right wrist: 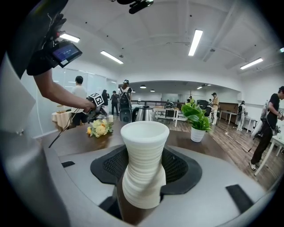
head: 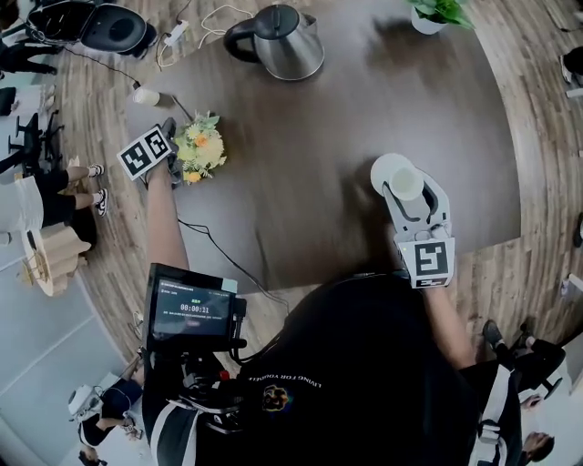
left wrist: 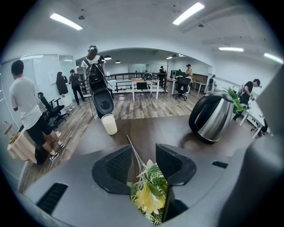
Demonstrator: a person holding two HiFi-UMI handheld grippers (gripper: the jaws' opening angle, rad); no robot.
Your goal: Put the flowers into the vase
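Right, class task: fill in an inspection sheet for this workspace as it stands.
Surface: dark wooden table.
Job's things: flowers lying near the table's left edge; white vase upright at the right.
Clutter: kettle, potted plant, white cup.
Grippers: left gripper open, flower stems between its jaws; right gripper closed on the vase.
Cables: black cable crossing the near table edge; power strip with a white cord near the kettle.
Surroundings: wood floor; people standing in an open office.
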